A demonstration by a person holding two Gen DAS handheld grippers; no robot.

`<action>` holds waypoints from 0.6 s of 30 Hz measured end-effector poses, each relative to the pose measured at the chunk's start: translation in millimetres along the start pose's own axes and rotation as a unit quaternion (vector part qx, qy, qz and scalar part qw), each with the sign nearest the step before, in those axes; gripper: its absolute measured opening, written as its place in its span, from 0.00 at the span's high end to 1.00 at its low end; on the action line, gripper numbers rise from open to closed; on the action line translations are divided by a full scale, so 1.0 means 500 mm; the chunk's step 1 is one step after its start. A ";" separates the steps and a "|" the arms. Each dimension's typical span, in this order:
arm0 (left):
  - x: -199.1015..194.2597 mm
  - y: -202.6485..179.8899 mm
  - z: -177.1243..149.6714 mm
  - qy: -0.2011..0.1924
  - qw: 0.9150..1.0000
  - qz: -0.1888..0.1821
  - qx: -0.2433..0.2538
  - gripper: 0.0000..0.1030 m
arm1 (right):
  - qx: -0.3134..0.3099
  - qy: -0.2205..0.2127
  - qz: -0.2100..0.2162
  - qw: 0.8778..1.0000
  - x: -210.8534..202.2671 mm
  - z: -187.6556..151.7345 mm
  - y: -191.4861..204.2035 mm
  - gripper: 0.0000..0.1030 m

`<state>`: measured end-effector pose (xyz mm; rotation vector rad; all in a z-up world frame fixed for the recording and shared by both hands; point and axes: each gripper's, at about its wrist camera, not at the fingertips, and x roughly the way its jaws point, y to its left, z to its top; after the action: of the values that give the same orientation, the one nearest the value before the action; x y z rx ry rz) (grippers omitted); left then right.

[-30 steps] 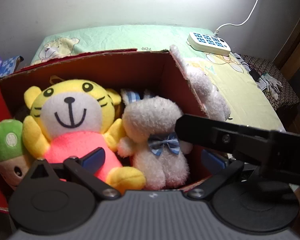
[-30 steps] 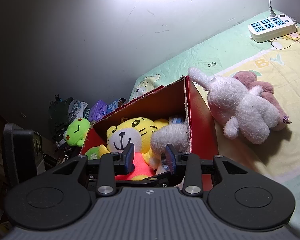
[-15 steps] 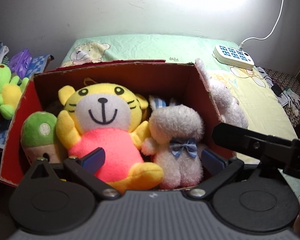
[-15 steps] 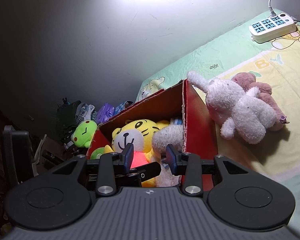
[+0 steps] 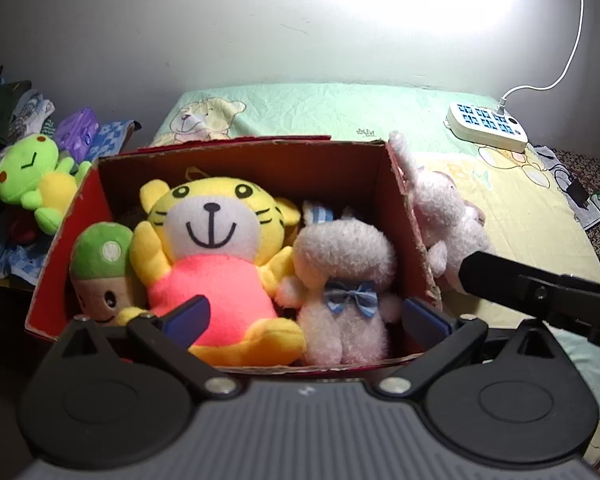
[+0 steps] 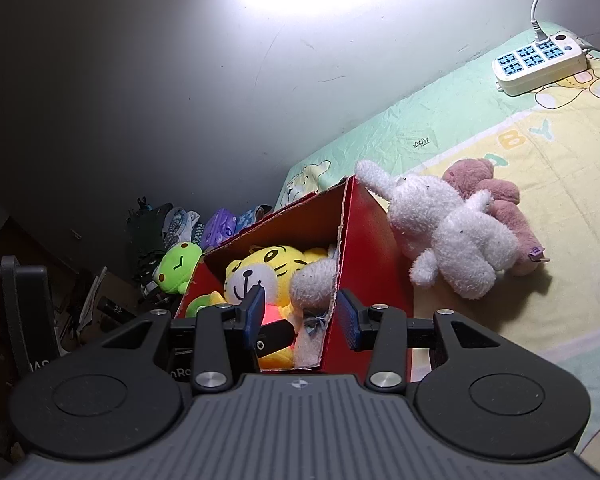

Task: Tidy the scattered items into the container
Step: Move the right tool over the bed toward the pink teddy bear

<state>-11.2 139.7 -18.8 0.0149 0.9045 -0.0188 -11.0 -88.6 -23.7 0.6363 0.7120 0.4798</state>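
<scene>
Two grippers hang over a red box [image 5: 412, 216] of plush toys on a bed.

The left gripper [image 5: 306, 318] has its jaws spread wide with nothing between them, above the box's near rim. The right gripper [image 6: 300, 314] is opening; the box's right wall stands between its pads, which do not press on it. Inside the box sit a yellow tiger [image 5: 216, 248] in the middle, a green mushroom [image 5: 100, 264] to its left and a white bear [image 5: 344, 280] with a blue bow to its right. A white rabbit [image 6: 448, 232] lies on the sheet [image 6: 560, 184] just outside the right wall, leaning on a pink toy [image 6: 496, 196]. A green frog [image 5: 36, 176] sits off the bed, left of the box. A power strip [image 6: 540, 62] rests near the wall.
</scene>
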 end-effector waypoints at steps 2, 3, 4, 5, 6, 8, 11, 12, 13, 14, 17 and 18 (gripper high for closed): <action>-0.009 -0.013 0.002 -0.007 1.000 0.004 0.000 0.01 | 0.000 -0.001 0.000 1.000 -0.010 0.006 -0.010 0.57; -0.013 -0.020 0.003 -0.011 1.000 0.005 -0.001 0.01 | 0.001 -0.001 0.000 1.000 -0.015 0.009 -0.015 0.57; -0.018 -0.026 0.004 -0.015 1.000 0.007 -0.001 0.01 | 0.001 -0.001 -0.001 1.000 -0.019 0.011 -0.020 0.57; -0.022 -0.033 0.005 -0.019 1.000 0.007 -0.002 0.01 | 0.002 -0.001 -0.002 1.000 -0.024 0.012 -0.025 0.57; -0.025 -0.039 0.006 -0.021 1.000 0.007 -0.002 0.01 | 0.003 -0.002 -0.002 1.000 -0.029 0.014 -0.030 0.57; -0.030 -0.051 0.010 -0.026 1.000 0.007 -0.002 0.01 | 0.003 -0.003 -0.002 1.000 -0.040 0.019 -0.042 0.57; -0.036 -0.075 0.015 -0.033 0.999 0.005 0.000 0.01 | 0.005 -0.009 -0.003 1.000 -0.058 0.026 -0.058 0.57; -0.037 -0.084 0.016 -0.035 0.999 0.004 0.002 0.01 | 0.006 -0.011 -0.004 1.000 -0.063 0.028 -0.064 0.57; -0.038 -0.093 0.017 -0.036 0.999 0.003 0.004 0.01 | 0.007 -0.013 -0.005 1.000 -0.070 0.030 -0.070 0.57; -0.039 -0.101 0.018 -0.037 0.999 0.002 0.006 0.01 | 0.008 -0.016 -0.006 1.000 -0.076 0.032 -0.076 0.57; -0.039 -0.131 0.020 -0.040 0.999 -0.005 0.015 0.01 | 0.012 -0.024 -0.011 1.000 -0.094 0.038 -0.093 0.57; -0.038 -0.140 0.022 -0.041 0.999 -0.009 0.018 0.01 | 0.013 -0.026 -0.014 0.999 -0.100 0.040 -0.100 0.57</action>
<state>-15.9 69.6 2.3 0.0395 0.8227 -0.0515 -20.3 -161.7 -23.6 0.6609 0.6786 0.4278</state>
